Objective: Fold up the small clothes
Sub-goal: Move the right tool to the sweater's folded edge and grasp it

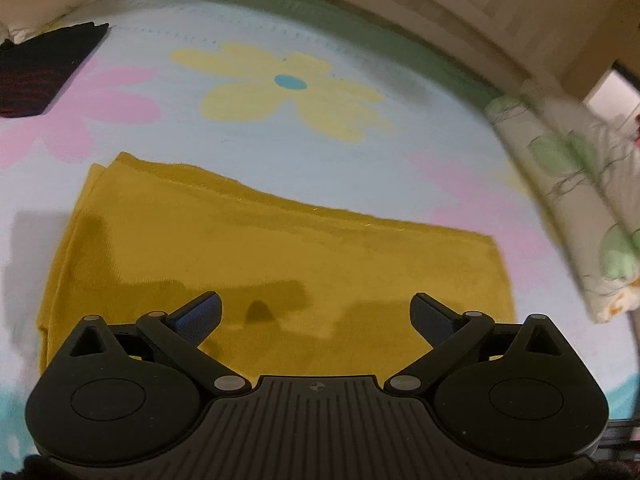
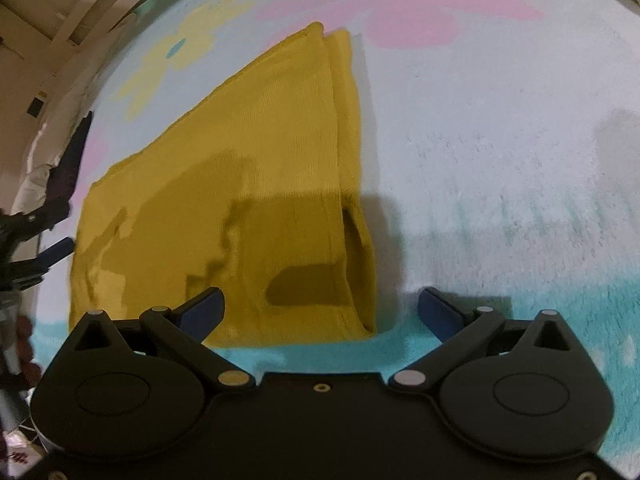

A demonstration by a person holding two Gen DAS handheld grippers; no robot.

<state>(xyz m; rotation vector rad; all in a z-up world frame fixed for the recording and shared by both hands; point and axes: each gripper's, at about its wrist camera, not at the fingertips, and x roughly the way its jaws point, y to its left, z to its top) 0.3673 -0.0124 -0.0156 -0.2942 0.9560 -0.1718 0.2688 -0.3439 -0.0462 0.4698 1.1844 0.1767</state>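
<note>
1. On a flower-printed blanket (image 1: 360, 152), the mustard-yellow garment (image 1: 256, 256) lies flat and already doubled over, with layered edges showing at its 10 o'clock corner in the left wrist view; I judge at least one fold is done.

2. My left gripper (image 1: 316, 314) hangs over the garment's near edge with its jaws spread wide and nothing between them; I am released on this side.

3. My right gripper (image 2: 320, 310) is likewise spread and empty, set at the garment's (image 2: 240, 184) near corner, one blue pad over the cloth at 9 o'clock, the other over bare blanket (image 2: 500, 140) at 3 o'clock.

4. Risk: at that corner the stacked layers gape open in the right wrist view. If I close there carelessly, I may pinch only the top ply, and the lower ones would trail and skew the fold.

5. Risk: the blanket's pile is soft. Pressing low to catch the edge could snag the blanket with the cloth and drag it.

6. Risk: uneven lifting between the two grippers would twist the rectangle, undoing its squared edges.

7. A dark folded item (image 1: 44, 68) rests at 10 o'clock in the left wrist view, well apart; a floral pillow (image 1: 576, 200) sits at 3 o'clock, near enough to foul a wide sweep.
</note>
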